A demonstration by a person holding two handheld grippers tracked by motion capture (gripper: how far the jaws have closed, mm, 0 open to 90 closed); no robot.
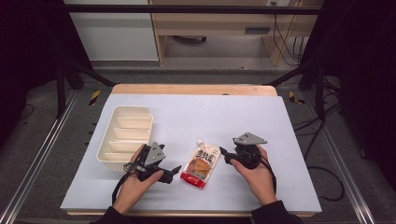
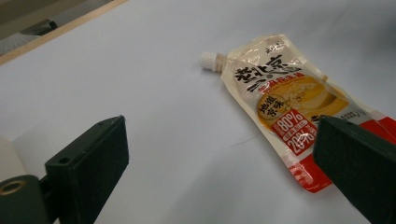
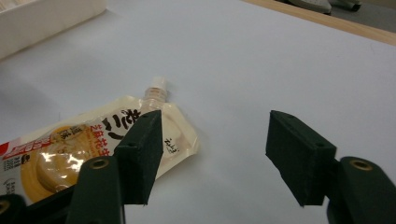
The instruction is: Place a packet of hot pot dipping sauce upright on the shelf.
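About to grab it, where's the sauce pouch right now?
In the high view the sauce pouch lies flat on the table, between both grippers, right of the white tray.

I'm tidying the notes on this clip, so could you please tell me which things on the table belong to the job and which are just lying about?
In the job:
- sauce pouch, flat on the mat
- left gripper, open beside it
- right gripper, open beside it

Lying about:
- white divided tray, untouched
- blue mat

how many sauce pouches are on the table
1. The sauce pouch lies flat on the white mat, between the left claw and the right claw, right of the compartment tray.
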